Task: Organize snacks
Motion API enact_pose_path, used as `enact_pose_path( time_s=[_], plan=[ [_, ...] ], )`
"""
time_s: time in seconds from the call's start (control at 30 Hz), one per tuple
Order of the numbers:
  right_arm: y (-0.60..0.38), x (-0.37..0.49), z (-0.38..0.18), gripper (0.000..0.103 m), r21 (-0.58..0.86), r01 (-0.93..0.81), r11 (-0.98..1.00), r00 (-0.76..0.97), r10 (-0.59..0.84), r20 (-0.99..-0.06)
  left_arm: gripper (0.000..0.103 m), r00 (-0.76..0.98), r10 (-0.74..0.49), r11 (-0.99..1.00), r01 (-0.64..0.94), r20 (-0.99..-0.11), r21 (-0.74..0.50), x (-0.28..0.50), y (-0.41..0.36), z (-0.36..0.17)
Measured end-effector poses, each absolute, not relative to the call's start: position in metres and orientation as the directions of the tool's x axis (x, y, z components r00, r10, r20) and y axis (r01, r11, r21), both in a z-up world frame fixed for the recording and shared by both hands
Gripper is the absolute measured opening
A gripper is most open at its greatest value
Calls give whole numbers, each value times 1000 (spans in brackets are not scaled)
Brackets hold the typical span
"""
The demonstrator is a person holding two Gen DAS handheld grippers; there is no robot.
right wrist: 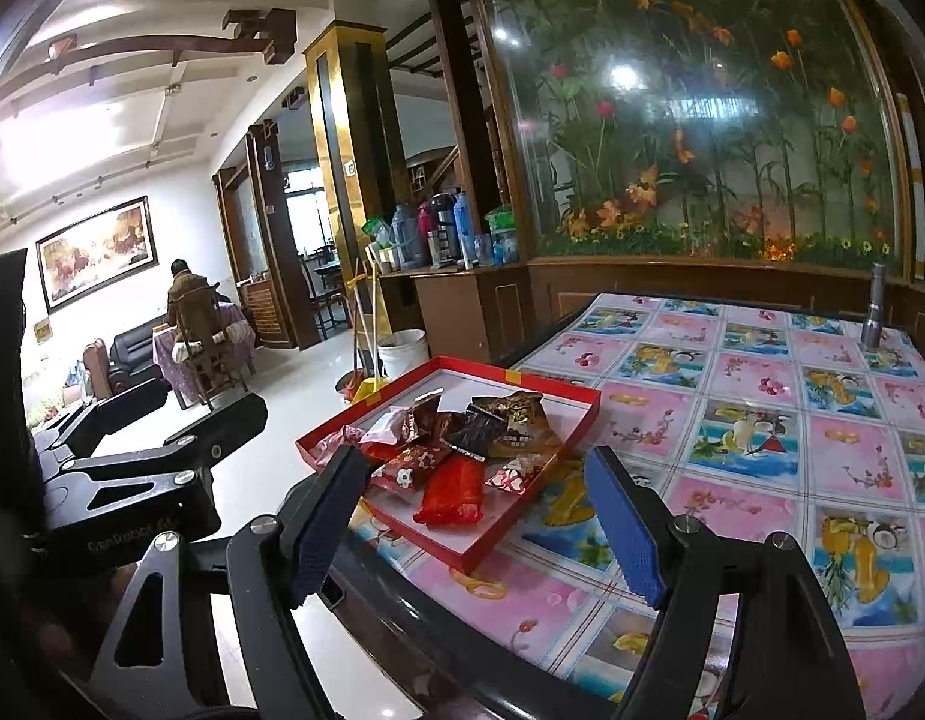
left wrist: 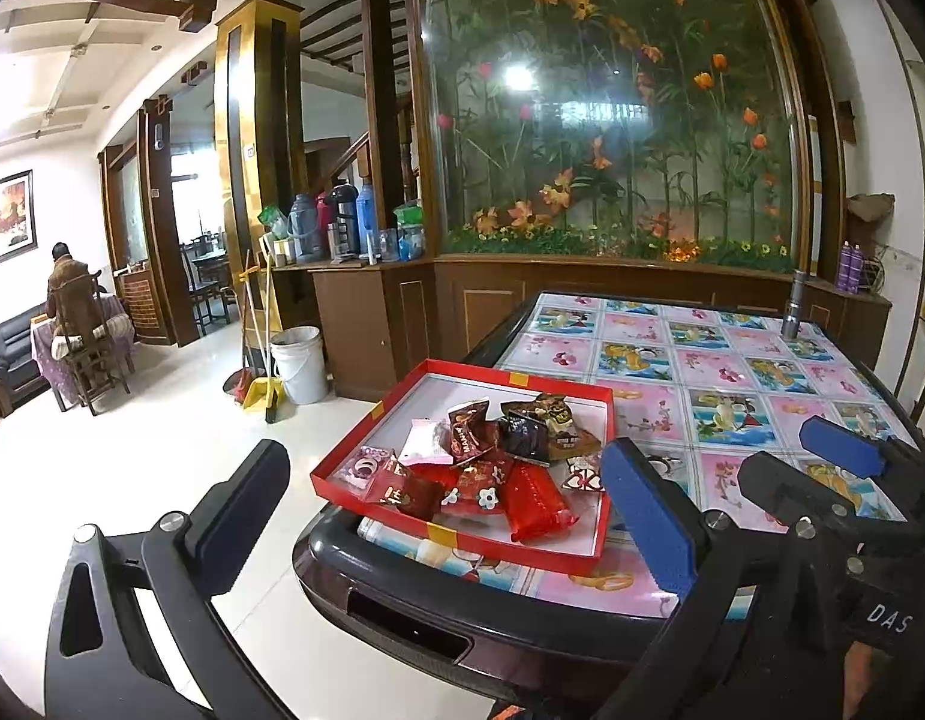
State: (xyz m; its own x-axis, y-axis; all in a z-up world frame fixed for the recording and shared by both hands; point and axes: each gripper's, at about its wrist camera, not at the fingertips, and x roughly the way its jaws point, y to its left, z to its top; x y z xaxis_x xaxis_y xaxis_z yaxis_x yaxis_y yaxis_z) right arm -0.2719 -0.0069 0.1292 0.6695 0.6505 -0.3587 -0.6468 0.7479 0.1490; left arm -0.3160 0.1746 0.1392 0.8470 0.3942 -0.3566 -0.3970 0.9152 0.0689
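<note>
Lower frame, both views: left gripper (left wrist: 444, 504) and right gripper (right wrist: 480, 516), each w/ jaws spread wide, nothing held betw. the blue pads. Just beyond the fingertips, frame centre: shallow red tray (left wrist: 402, 399) on the near corner of the table (left wrist: 732, 372), its corner overhanging the table's edge slightly. Tray contents: loose pile of wrapped snacks (left wrist: 498, 456), incl. a bright red packet (right wrist: 450, 489) nearest the grippers, dark brown packets (right wrist: 504, 420) at the far side, and a pale pink one (left wrist: 423, 441) at left. All snacks lie inside the tray, apart from both grippers. Right-centre: patterned tablecloth (right wrist: 762, 420). Far edge, upper right: upright metal flashlight (right wrist: 874, 306).
</note>
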Motion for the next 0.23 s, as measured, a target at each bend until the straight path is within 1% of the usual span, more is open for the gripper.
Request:
enact_pose_path(
  time_s=[0.13,0.23],
  plan=[
    [-7,-271,129,78,150,-649,746,668,653,-357,103,857,377,923,-379,-350,65,-317,174,137],
    [-7,-267,126,78,147,-647,748,671,650,-358,103,862,374,926,-367,-343,85,-313,166,137]
  ],
)
